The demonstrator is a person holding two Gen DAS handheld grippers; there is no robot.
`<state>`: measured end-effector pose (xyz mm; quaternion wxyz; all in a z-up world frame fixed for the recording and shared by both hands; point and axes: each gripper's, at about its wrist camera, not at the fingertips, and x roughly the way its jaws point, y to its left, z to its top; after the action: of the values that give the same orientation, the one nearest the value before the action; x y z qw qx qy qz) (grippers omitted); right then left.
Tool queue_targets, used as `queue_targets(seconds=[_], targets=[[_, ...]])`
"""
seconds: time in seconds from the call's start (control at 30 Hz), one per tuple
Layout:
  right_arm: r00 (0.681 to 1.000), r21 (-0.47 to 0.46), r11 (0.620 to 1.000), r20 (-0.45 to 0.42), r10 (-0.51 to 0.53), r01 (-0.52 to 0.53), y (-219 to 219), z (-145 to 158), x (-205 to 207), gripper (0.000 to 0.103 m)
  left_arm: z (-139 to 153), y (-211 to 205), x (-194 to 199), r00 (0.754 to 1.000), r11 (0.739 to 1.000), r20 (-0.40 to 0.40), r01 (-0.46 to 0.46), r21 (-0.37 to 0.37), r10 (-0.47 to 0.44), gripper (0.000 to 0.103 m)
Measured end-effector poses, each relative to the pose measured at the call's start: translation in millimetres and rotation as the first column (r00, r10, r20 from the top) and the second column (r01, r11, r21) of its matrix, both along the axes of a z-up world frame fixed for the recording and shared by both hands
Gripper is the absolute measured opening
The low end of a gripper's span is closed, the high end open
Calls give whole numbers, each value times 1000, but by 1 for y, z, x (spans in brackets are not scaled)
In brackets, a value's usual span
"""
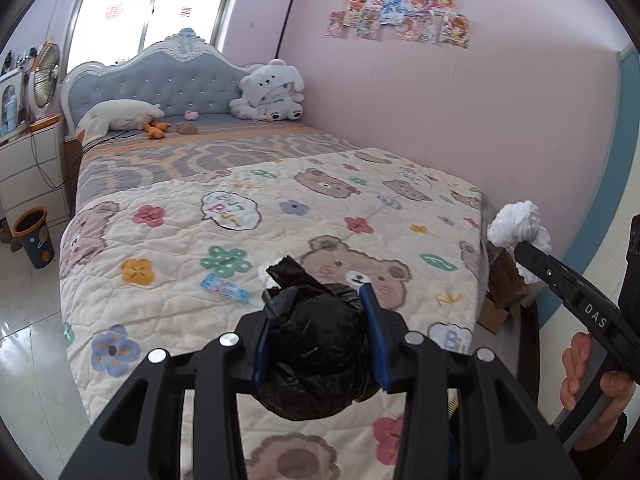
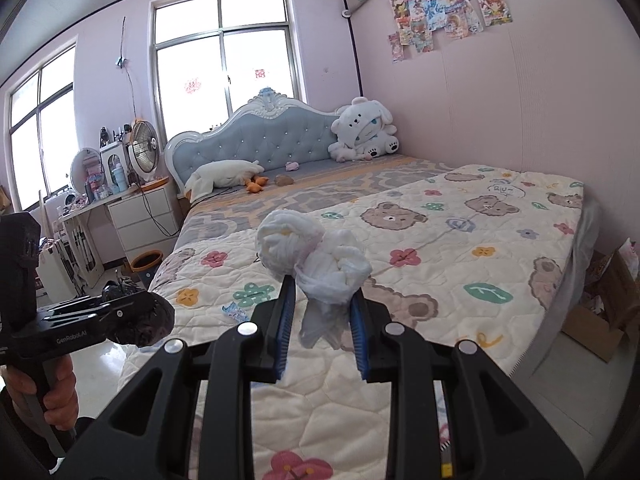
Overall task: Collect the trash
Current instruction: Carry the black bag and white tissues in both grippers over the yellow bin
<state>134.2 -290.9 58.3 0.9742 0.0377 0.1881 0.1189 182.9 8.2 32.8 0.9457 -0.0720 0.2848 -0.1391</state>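
My left gripper (image 1: 320, 300) is shut on a crumpled black plastic bag (image 1: 316, 344), held above the foot of the bed; it also shows at the left of the right wrist view as the left gripper (image 2: 160, 312) with the black bag (image 2: 140, 320). My right gripper (image 2: 322, 292) is shut on a wad of white tissue (image 2: 312, 256), which appears at the right edge of the left wrist view as white tissue (image 1: 518, 226). A small blue wrapper (image 1: 224, 287) lies on the bear-print quilt (image 1: 280, 216); the same blue wrapper (image 2: 236, 310) shows near the quilt's left edge.
A dark waste bin with an orange rim (image 1: 34, 236) stands on the tiled floor left of the bed, beside white drawers (image 1: 28, 176). Cardboard boxes (image 2: 600, 312) sit between bed and pink wall. Plush toys (image 1: 272, 92) lie by the headboard. A person's hand (image 1: 592, 372) grips the right handle.
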Motion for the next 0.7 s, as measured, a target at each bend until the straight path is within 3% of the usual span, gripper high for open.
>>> queue_targets(seconds=[0.3, 0.7], targets=[[998, -6, 998, -23, -55, 55, -37, -13, -54, 25, 1, -46, -35, 993, 994, 18, 112, 5, -113, 37], [987, 2, 989, -60, -150, 150, -93, -35, -113, 25, 1, -104, -77, 972, 972, 54, 222, 78, -227, 37]])
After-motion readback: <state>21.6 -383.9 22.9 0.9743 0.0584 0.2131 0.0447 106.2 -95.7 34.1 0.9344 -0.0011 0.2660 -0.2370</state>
